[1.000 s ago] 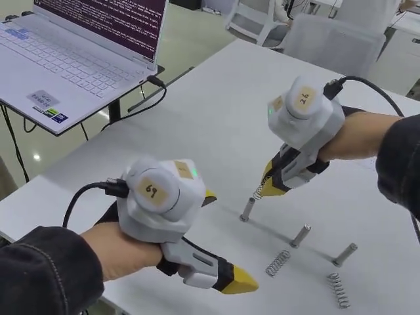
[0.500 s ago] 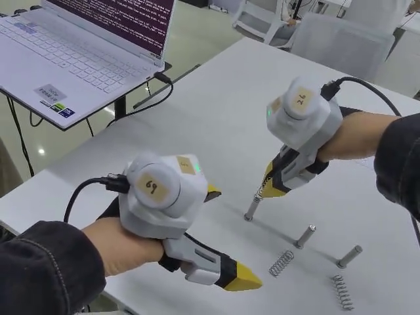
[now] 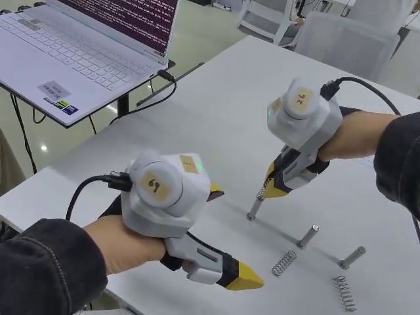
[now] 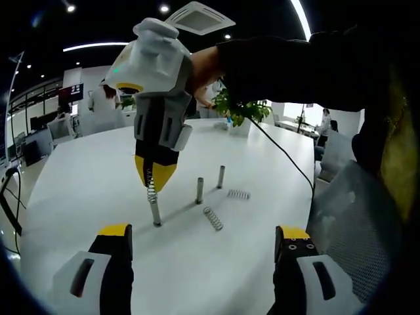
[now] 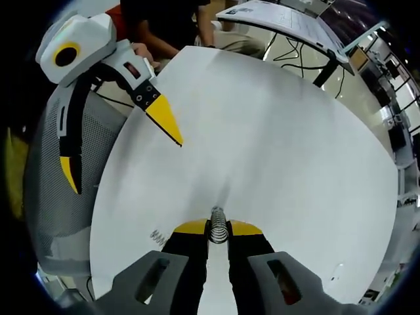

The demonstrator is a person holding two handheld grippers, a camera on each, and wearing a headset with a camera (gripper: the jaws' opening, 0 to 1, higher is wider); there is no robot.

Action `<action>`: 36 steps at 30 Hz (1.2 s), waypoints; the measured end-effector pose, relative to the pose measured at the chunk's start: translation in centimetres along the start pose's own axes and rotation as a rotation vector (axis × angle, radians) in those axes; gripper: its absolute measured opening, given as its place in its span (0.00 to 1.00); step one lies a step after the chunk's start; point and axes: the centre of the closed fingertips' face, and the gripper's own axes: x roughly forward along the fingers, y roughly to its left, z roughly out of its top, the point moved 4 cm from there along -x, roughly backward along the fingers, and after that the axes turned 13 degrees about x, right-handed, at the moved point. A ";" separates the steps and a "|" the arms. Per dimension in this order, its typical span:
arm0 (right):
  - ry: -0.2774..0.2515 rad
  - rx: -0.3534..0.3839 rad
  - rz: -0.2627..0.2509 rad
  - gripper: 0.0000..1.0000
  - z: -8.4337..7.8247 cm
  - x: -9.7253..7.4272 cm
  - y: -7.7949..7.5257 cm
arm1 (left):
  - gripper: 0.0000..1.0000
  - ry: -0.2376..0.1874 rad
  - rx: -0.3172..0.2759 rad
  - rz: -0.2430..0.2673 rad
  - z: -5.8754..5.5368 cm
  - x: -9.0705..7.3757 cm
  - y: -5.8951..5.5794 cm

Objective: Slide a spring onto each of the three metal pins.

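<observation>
Three metal pins stand on the white table: the nearest (image 3: pixel 254 209), a middle one (image 3: pixel 307 236) and a far one (image 3: pixel 352 257). My right gripper (image 3: pixel 271 188) is shut on a spring (image 3: pixel 262 193) and holds it tilted, its lower end at the top of the nearest pin (image 4: pixel 156 214). The right gripper view looks down the held spring (image 5: pixel 218 231) between the closed jaws. Two loose springs (image 3: pixel 283 262) (image 3: pixel 344 293) lie flat near the other pins. My left gripper (image 3: pixel 231 235) hovers open and holds nothing, just left of the pins.
An open laptop (image 3: pixel 79 52) sits on a stand at the far left, its cable (image 3: pixel 157 92) trailing onto the table (image 3: pixel 216 111). Office chairs (image 3: pixel 328 33) stand behind the far edge of the table.
My right gripper has brought the spring's lower end down and over to the top of the nearest pin. The left gripper has barely moved; the camera has shifted a little.
</observation>
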 end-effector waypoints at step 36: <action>0.042 0.016 0.011 0.08 -0.7 4.3 0.2 | 0.84 0.004 -0.014 -0.003 -0.6 -0.3 0.0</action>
